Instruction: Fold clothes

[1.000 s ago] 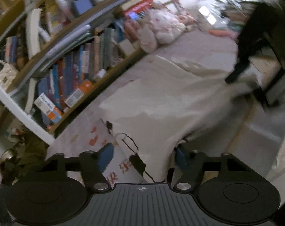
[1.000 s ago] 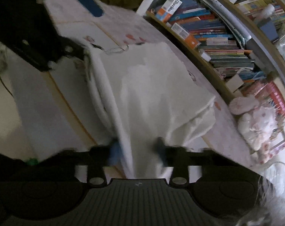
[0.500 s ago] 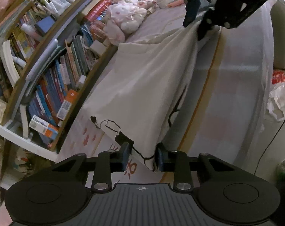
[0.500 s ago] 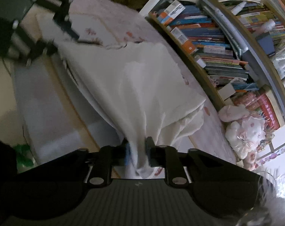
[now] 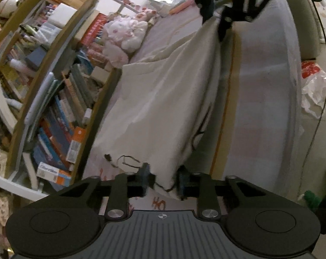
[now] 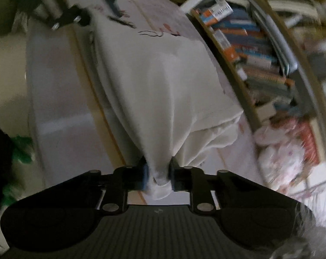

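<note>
The left gripper (image 5: 164, 180) is closing on one corner of the big white cloth garment (image 5: 163, 108) lying on the pale bed cover (image 5: 260, 108). The right gripper (image 6: 157, 176) is closing on the far corner. Best lift both corners evenly. The crowded wooden bookshelf (image 5: 55, 90) runs close along one edge; the other side has room
</note>
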`<state>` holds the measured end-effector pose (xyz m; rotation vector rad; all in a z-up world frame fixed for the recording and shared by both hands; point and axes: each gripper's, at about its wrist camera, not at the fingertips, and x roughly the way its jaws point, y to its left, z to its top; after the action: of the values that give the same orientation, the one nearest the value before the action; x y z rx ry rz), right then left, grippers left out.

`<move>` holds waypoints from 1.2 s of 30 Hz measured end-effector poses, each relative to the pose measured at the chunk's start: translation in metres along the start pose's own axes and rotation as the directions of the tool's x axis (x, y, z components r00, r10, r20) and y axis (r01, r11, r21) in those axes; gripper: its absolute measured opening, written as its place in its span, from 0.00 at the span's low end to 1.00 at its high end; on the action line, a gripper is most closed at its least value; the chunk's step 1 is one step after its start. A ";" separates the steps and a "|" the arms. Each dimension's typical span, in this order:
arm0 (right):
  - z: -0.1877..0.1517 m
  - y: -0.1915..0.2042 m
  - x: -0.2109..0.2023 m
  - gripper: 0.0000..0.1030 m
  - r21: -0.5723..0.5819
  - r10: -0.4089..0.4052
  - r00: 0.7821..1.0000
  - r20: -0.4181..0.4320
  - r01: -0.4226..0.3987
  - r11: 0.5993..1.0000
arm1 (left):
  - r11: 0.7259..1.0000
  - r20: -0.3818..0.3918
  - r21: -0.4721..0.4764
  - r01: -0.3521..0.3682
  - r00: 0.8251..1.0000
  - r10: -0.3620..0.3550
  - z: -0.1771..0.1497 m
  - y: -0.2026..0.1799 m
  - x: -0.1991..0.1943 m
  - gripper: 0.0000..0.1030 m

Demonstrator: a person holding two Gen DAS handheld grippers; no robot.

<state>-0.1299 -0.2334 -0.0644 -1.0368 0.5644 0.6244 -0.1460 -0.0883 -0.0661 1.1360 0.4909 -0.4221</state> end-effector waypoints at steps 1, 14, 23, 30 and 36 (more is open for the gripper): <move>0.001 -0.003 -0.001 0.11 0.016 0.012 1.000 -0.001 -0.012 1.000 | 1.000 0.002 0.004 0.016 1.000 -0.016 0.000 0.000 -0.001 0.07; 0.008 -0.066 -0.085 0.10 0.302 0.387 0.922 0.019 -0.374 0.877 | 0.914 0.079 -0.167 0.371 0.929 -0.363 0.006 0.055 -0.090 0.04; 0.024 -0.099 -0.136 0.10 0.328 0.451 0.891 0.054 -0.442 0.835 | 0.849 0.139 -0.274 0.452 0.892 -0.430 0.017 0.118 -0.109 0.04; 0.042 -0.151 -0.100 0.10 0.388 0.329 0.939 0.098 -0.340 0.857 | 0.850 0.148 -0.352 0.392 0.920 -0.363 0.023 0.163 -0.049 0.06; 0.047 -0.178 -0.017 0.10 0.460 0.323 0.945 0.045 -0.306 0.833 | 0.790 0.129 -0.433 0.435 0.897 -0.423 0.010 0.172 0.029 0.08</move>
<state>-0.0094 -0.2606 0.0735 -0.5035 0.8785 0.7168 -0.0255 -0.0373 0.0496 0.5542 0.7876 -0.6770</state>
